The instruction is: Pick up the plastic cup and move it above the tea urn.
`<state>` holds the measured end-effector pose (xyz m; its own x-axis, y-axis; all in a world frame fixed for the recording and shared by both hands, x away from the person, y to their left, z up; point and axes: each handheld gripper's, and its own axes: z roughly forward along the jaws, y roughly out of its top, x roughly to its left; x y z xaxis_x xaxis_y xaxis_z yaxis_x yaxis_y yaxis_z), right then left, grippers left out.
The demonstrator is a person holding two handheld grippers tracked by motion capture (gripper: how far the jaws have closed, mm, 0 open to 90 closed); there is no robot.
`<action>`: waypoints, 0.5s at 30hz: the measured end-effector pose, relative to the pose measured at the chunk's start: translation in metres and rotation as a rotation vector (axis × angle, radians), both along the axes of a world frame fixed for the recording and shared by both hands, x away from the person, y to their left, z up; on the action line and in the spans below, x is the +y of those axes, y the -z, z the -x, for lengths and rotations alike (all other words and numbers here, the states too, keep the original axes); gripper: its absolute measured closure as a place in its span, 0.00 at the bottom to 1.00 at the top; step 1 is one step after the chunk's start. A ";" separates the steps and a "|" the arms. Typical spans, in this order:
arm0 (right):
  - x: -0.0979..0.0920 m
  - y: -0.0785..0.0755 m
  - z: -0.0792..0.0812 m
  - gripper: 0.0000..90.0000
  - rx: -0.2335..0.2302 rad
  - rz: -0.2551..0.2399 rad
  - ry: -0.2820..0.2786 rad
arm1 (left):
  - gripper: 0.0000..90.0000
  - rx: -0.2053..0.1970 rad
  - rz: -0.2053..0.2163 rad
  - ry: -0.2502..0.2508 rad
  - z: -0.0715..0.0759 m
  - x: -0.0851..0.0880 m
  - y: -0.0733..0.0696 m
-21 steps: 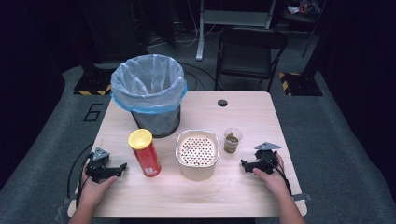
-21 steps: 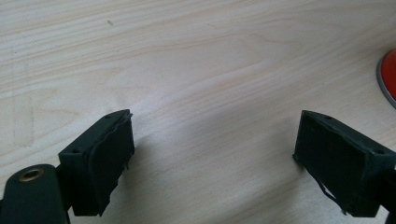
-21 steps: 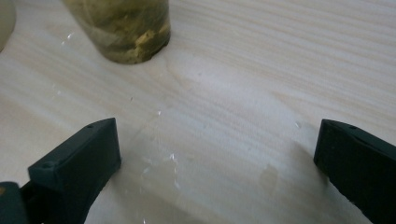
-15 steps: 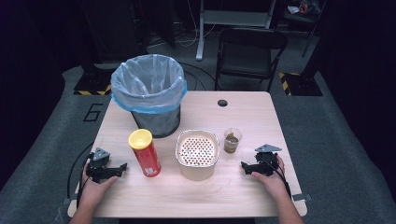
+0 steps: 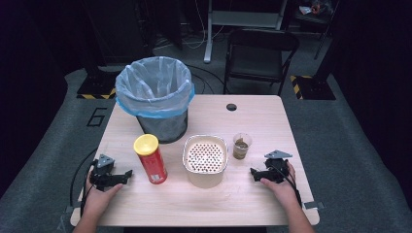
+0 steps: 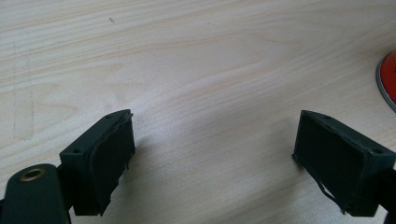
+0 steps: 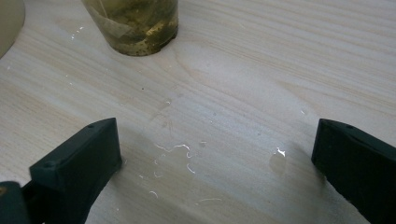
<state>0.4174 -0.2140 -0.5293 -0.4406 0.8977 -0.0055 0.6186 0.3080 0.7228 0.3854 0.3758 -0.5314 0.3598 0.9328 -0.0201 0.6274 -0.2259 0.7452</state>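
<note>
Item: clear plastic cup (image 5: 242,145) holding brownish liquid and dregs, standing upright on the wooden table (image 5: 252,206), just right of the perforated strainer bowl (image 5: 205,159).
Bearing from tool: the cup is lying ahead of the right gripper (image 5: 256,173) and slightly toward the table's middle; in the right gripper view the cup (image 7: 135,25) is sitting above and left of the gap between the jaws, near but apart.
Axis: the cup's long axis is running vertical, mouth up.
Nearer hand: the right hand (image 5: 277,180) is sitting much closer to the cup; the left gripper (image 5: 121,175) is resting well apart, beyond the strainer bowl and the red crisp tube (image 5: 150,158).
Right gripper state: jaws are standing wide apart, gripping nothing, over droplets on the wood.
Left gripper state: jaws are standing wide apart over bare table, gripping nothing; the tube's red base (image 6: 388,84) is showing at the view's edge.
Further out: lined waste bin (image 5: 154,97) is standing at the far left of the table.
</note>
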 end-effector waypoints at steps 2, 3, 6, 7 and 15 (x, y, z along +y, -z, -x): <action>0.002 0.000 0.001 0.05 -0.001 -0.012 0.011 | 0.13 0.000 0.000 0.000 0.000 0.000 0.000; 0.000 -0.001 0.002 0.10 -0.002 -0.001 -0.010 | 0.13 0.000 0.001 -0.001 0.000 0.000 0.000; 0.003 -0.004 0.004 0.23 -0.005 -0.009 -0.024 | 0.13 0.000 0.001 -0.001 0.000 0.000 0.000; 0.005 -0.006 0.005 0.22 0.004 -0.004 -0.026 | 0.13 0.000 0.001 -0.001 0.000 0.000 0.000; 0.038 -0.037 0.014 0.22 -0.036 -0.060 -0.068 | 0.13 0.000 0.000 0.000 0.000 0.000 0.000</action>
<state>0.4033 -0.1755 -0.4919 -0.5008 0.8650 0.0303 0.5711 0.3040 0.7625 0.3854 0.3758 -0.5314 0.3595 0.9329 -0.0206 0.6276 -0.2254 0.7451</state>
